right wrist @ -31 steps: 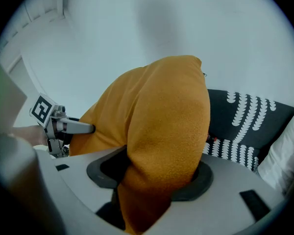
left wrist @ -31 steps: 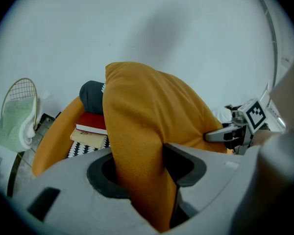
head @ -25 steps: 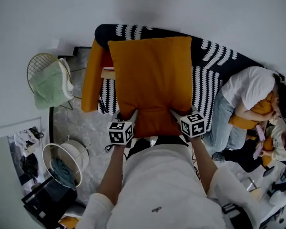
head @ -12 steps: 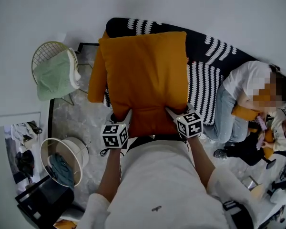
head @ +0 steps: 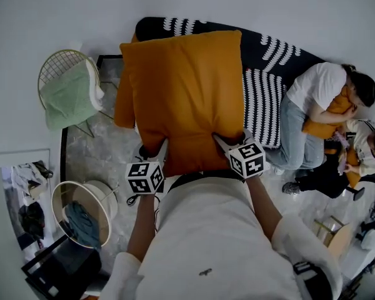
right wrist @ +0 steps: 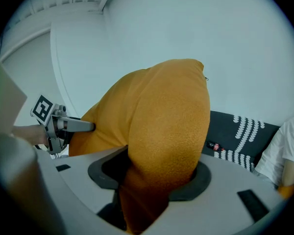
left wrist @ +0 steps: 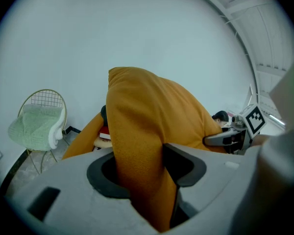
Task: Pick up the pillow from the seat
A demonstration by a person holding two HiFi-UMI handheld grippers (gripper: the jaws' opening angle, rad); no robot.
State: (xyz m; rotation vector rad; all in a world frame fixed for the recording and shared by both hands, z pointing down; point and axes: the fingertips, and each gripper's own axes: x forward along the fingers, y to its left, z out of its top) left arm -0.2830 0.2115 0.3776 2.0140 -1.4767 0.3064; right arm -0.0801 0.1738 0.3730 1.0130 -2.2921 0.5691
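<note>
Pillow: orange pillow (head: 184,99), lifted and broad face up in the head view, lower edge nearest the person.
Pillow position: out in front of the sofa (head: 272,80), covering much of its left part from above; top edge against the white wall (right wrist: 186,23) in both gripper views.
Left gripper (head: 151,155): pinching the pillow's lower left edge; fabric bunched between the jaws, pads pressed into it.
Right gripper (head: 228,144): pinching the lower right edge; thick fold of fabric between the jaws, which have just been closing a little further on it.
Sofa: black with white pattern; seated person (head: 312,105) at its right end.
Second orange cushion (head: 125,99): at the sofa's left end, partly behind the pillow.
Left of sofa: wire chair (head: 59,74) with green cloth (head: 65,102) draped on it.
Floor, lower left: round basket (head: 81,211).
</note>
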